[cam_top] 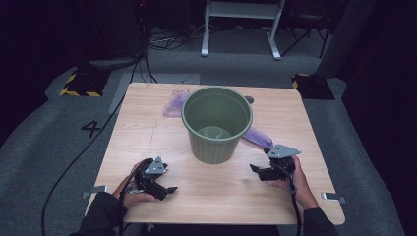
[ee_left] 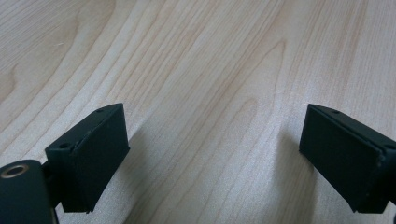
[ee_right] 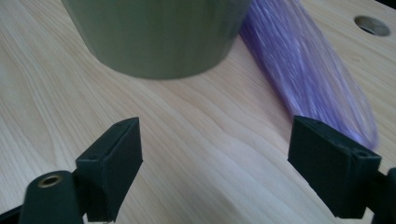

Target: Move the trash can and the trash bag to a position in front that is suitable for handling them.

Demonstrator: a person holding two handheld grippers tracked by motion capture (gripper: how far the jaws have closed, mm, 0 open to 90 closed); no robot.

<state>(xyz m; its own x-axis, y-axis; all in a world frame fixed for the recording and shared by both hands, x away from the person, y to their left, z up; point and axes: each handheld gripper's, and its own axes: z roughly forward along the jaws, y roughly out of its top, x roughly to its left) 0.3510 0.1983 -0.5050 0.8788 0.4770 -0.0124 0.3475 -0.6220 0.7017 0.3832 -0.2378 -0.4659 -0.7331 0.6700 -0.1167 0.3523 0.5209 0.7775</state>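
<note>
Left gripper (cam_top: 169, 189): low over the near left part of the wooden table (cam_top: 147, 142), held in the person's left hand (cam_top: 132, 194), jaws spread wide with nothing between them. In the left gripper view, left gripper (ee_left: 212, 163) showing just bare wood grain between its two black pads, both close above the tabletop (ee_left: 196, 65). Cable trailing from it off the near edge and away to the left across the grey floor (cam_top: 44, 142).

Right gripper (cam_top: 254, 169): near the right front of the table, held in the right hand (cam_top: 295, 184), jaws likewise wide apart and empty, pointing toward the middle of the table. In the right gripper view, right gripper (ee_right: 215, 161) aimed at the foot of the green bin (ee_right: 159, 37), which stands ahead and apart from the jaws. Purple bag (ee_right: 308, 70) lying flat on the wood to the right of the bin, its near end just beside the right-hand jaw; touching or not, cannot tell.

Farther out, in the high view: green bin (cam_top: 216, 123) upright at the table's centre, open mouth up. Purple bag (cam_top: 255, 137) poking out from behind the bin toward the right gripper, with more purple plastic bunched at the far left of the bin. Small round hole (cam_top: 249, 100) in the tabletop just behind the bin's rim
</note>
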